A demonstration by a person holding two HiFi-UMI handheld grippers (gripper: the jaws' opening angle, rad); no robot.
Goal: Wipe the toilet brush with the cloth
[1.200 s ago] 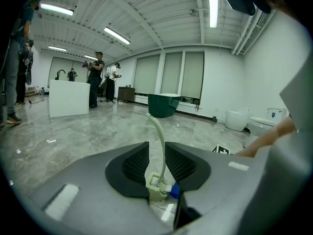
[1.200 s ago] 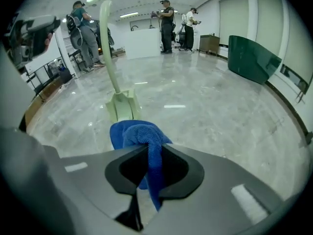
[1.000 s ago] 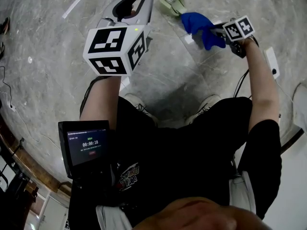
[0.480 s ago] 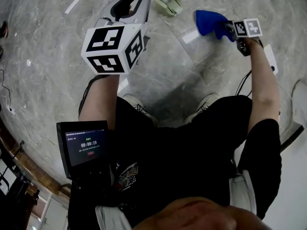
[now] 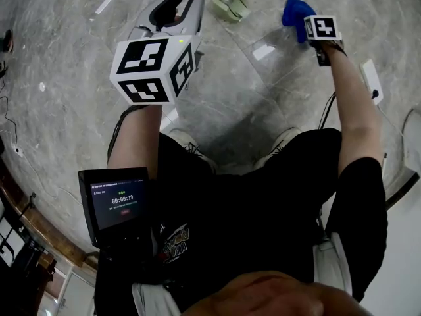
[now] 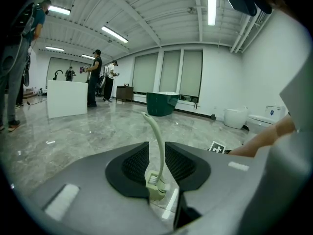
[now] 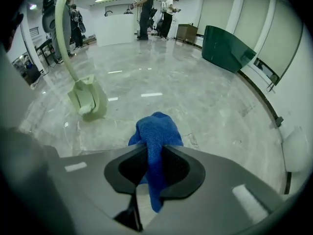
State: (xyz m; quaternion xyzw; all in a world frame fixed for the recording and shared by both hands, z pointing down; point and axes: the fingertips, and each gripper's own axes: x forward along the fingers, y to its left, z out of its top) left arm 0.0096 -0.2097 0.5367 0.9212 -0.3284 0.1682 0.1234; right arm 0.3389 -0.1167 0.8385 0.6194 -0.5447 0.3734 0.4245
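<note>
Pinching blue cloth (image 7: pixel 156 129) in right hand-held gripper (image 7: pixel 155 154), just loosened slightly. Holding left hand-held gripper (image 6: pixel 156 155) open, aimed at toilet brush (image 6: pixel 155 186).

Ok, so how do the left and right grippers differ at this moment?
The left gripper is open and empty; the right gripper is shut on the blue cloth, its jaws having just opened slightly. The left is held high, near level; the right hangs lower, pointing steeply down. Both have the toilet brush in view, standing on the floor.

Grey marble floor (image 5: pixel 72 64) w/ toilet brush (image 7: pixel 62 33) upright in holder (image 7: pixel 90 102) (pale green).
</note>
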